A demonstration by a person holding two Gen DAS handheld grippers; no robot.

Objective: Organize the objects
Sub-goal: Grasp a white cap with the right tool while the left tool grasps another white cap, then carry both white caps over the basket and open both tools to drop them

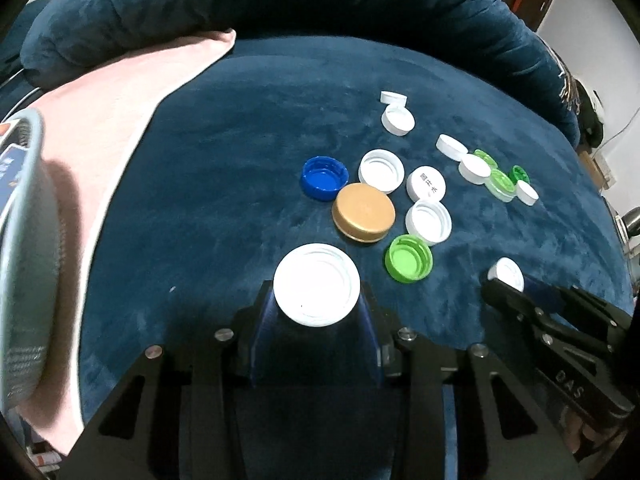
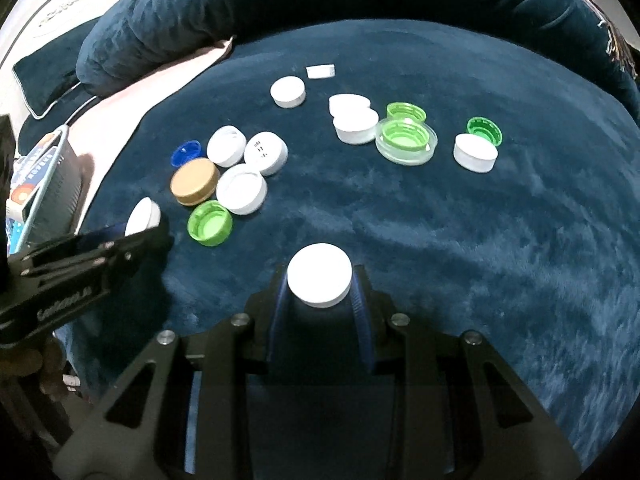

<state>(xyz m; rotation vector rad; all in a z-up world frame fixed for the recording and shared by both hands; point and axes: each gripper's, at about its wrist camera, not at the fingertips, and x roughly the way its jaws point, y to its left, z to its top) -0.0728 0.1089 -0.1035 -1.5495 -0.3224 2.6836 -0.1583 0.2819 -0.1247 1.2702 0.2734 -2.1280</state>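
- Left tongs (image 1: 316,300) are closed on a wide white cap (image 1: 317,285), open side up, pads pressing its two sides.
- Right tongs (image 2: 320,284) grip a smaller white cap (image 2: 320,280), flat top up — jaws tight on its rim.
- Both caps sit low over the blue velvet cushion (image 2: 460,240); whether they touch it cannot be told.
- Each pair of tongs shows in the other's view: the right ones at the lower right of the left view, the left ones at the left edge of the right view, each with its white cap at the tip.
- Just beyond the left tongs lie a light green cap (image 1: 409,258) and a gold lid (image 1: 363,213), near each other.
- Touching the gold lid's far side is a blue cap (image 1: 324,178), open side up, with several white caps close around.
- Farther right is a second cluster — white caps, green caps, and one green cap nested in a clear lid (image 2: 406,142).
- A pink cloth (image 1: 120,112) covers the cushion's left part.
- A mesh basket (image 1: 24,260) stands on the cloth at the far left, holding printed boxes.
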